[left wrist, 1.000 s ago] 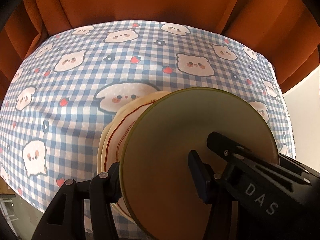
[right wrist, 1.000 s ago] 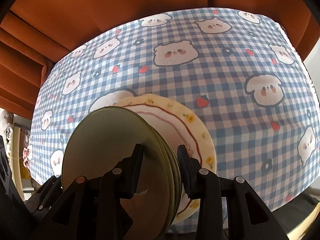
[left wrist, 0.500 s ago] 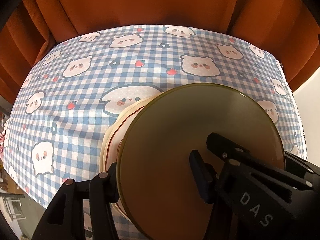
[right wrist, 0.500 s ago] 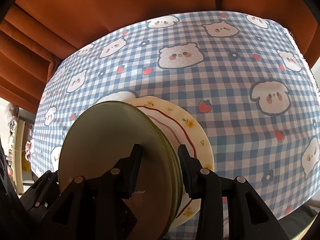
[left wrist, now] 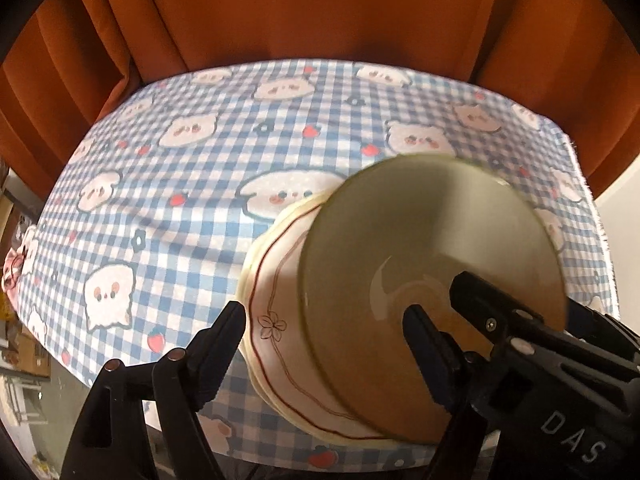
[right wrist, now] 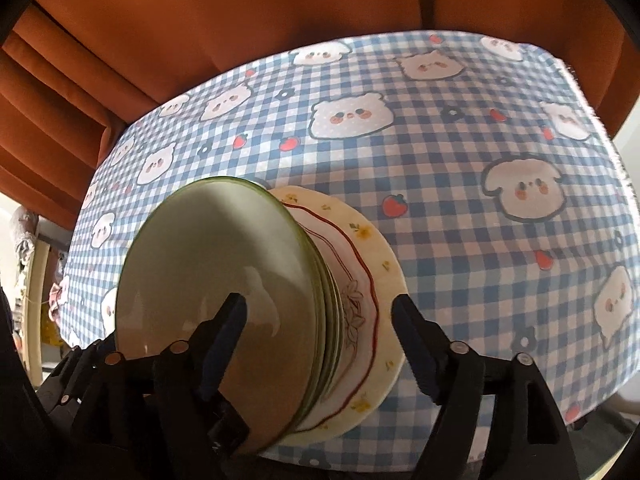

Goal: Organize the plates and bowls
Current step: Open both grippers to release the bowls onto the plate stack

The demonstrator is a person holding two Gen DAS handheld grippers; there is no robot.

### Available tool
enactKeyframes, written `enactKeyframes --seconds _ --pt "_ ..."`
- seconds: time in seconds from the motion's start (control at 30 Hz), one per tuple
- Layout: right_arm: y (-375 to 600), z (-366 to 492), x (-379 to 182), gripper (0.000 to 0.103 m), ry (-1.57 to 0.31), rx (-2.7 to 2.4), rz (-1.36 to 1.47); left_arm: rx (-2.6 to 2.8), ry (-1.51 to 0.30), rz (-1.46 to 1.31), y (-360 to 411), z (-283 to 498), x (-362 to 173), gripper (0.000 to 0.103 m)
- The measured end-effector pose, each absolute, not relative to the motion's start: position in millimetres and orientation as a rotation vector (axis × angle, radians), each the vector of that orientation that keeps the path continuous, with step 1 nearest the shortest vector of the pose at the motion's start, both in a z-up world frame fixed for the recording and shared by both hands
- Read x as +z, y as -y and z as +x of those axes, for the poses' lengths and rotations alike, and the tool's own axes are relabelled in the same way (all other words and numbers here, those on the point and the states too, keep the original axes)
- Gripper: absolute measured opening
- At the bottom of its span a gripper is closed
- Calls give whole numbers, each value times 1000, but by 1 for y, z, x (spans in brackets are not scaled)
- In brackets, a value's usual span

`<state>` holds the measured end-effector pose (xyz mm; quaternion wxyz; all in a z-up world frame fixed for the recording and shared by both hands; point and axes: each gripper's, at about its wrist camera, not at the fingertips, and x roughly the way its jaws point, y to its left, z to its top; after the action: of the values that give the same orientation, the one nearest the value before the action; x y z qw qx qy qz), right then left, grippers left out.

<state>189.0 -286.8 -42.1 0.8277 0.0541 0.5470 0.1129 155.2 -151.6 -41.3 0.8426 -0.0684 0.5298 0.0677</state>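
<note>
A stack of plates (left wrist: 400,280) is seen resting on the checked tablecloth (left wrist: 180,208), near its front edge: green plates (right wrist: 212,280) on top, cream plates with red trim (right wrist: 360,280) beneath. The left gripper (left wrist: 324,344) is being opened, its pads parted either side of the stack's rim. The right gripper (right wrist: 320,328) is likewise being opened, with the stack between its fingers but no longer pinched.

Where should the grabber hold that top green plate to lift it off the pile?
Pinch its thin rim on the near side. The top green plate lies flat on other green plates, so one finger goes on top and the other probably slips under the lip, above the wider cream plate. Its middle is too broad.
</note>
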Motion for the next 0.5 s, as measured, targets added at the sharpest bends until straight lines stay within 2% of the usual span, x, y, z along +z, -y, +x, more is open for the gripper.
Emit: enactKeyframes --seconds 0.33,0.5 --pt "269 131 6 87 -880 4 15 107 -852 -70 128 112 -5 84" --pt "252 96 12 91 -809 -21 25 76 -796 -61 104 82 -2 86"
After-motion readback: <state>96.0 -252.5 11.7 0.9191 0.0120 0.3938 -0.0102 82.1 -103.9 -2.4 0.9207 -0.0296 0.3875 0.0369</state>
